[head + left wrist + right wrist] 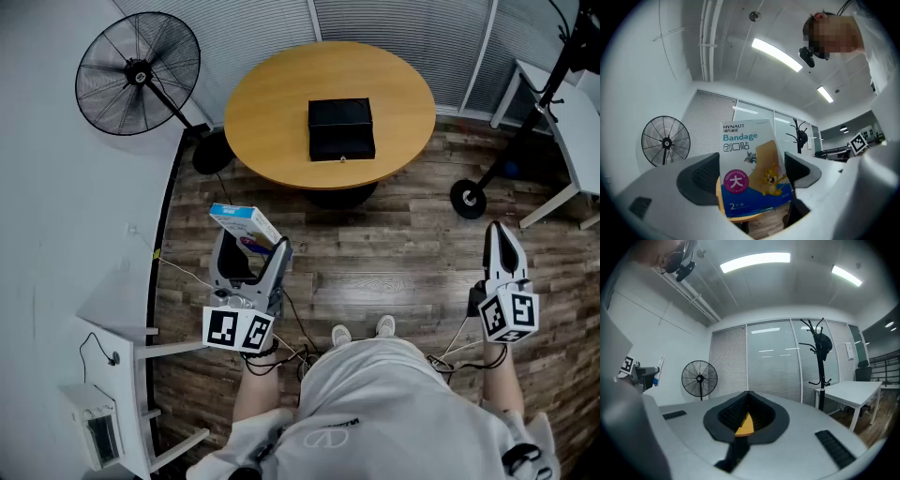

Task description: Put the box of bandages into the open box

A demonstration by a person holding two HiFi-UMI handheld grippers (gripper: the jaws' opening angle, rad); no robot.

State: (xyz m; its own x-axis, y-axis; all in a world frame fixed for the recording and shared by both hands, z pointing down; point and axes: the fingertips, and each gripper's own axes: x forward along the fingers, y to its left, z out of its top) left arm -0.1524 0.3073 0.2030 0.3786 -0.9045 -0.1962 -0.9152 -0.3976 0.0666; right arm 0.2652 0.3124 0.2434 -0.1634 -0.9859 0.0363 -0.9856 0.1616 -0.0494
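The box of bandages is white and blue with a cartoon print. It hangs in the air over the wooden floor, left of the person's feet, with my left gripper shut on it. In the left gripper view the box stands upright between the widely spread pads. A black box sits in the middle of the round wooden table ahead, its top looking flat and dark. My right gripper hovers at the right, shut with nothing in it; its tips meet in the right gripper view.
A standing fan is left of the table. A black stand with a round base and a white desk are to the right. A white shelf unit stands at the lower left. Cables trail on the floor near the feet.
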